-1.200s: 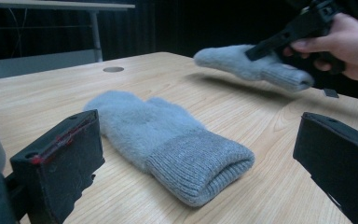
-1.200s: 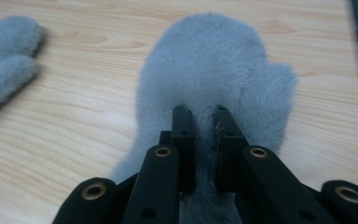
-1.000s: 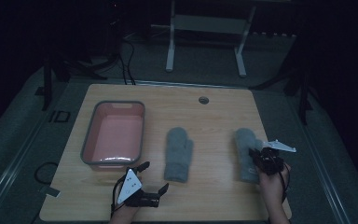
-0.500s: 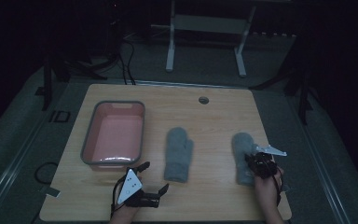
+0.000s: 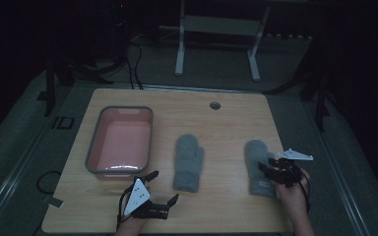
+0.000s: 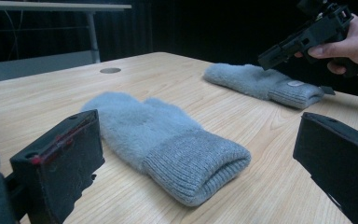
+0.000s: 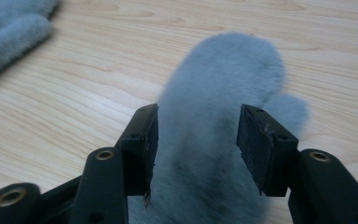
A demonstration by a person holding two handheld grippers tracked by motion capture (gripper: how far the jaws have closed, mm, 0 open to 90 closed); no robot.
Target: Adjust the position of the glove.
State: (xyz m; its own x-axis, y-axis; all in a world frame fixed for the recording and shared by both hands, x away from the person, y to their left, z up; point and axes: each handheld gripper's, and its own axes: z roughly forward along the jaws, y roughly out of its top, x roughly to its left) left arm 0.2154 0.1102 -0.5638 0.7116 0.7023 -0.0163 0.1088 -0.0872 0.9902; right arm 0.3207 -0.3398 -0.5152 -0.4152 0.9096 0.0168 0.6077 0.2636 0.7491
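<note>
The right gripper (image 5: 270,169) hovers over the right fluffy grey-blue wool mitten (image 5: 259,167), which lies flat on the light wooden table (image 5: 226,123); its jaws have just been opening and now stand half open, with the mitten under the gap between them. The left gripper (image 5: 162,189) rests near the table's front edge with jaws wide open and empty, facing the second grey-blue mitten (image 5: 188,162) beside the pink plastic tub with grey rim (image 5: 120,142).

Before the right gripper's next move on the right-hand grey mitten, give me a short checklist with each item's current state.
1. Right gripper jaws just been opening, over the right fluffy grey mitten, pads not pressing: ok.
2. That mitten lies flat on the light wooden table: ok.
3. Second grey mitten lies apart: ok.
4. Left gripper open, holding nothing: ok.
5. Pink plastic tub with grey rim holds nothing: ok.
</note>
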